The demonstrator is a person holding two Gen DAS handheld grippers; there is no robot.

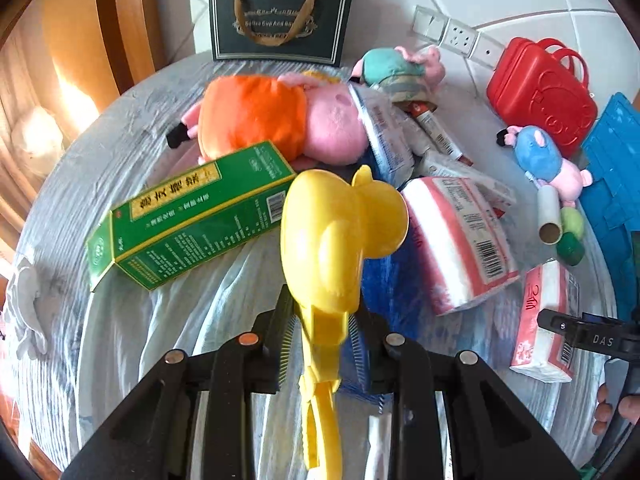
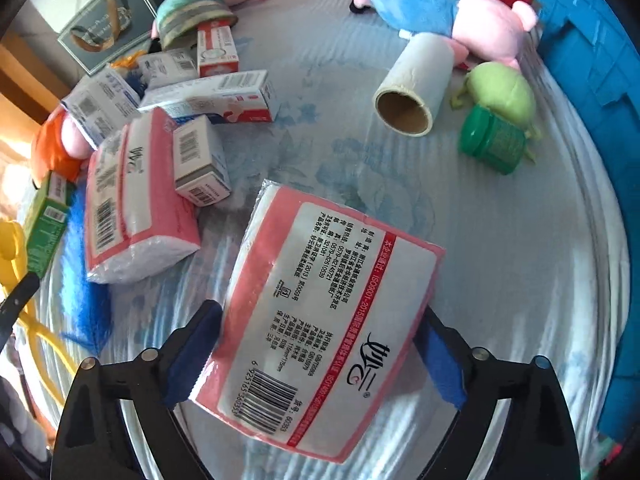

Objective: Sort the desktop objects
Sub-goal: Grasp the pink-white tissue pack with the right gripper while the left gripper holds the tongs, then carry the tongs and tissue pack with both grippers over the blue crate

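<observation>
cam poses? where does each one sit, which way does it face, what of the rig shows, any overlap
Left wrist: sits on the left tongs, looks steeply down over the cluttered bedsheet toward the wall; its own fingers clamp a yellow toy; right tongs at the right edge.
Right wrist: sits on the right tongs, looks steeply down at the sheet; its blue pads flank a pink tissue pack.
Shared: green box, cardboard tube, blue-shirted pig plush.

dark gift bag [image 1: 280, 24]: "coffee cup and"; right tool [image 1: 592, 338]: "das"; tissue pack [image 2: 332, 344]: "iso9001-2015"
</observation>
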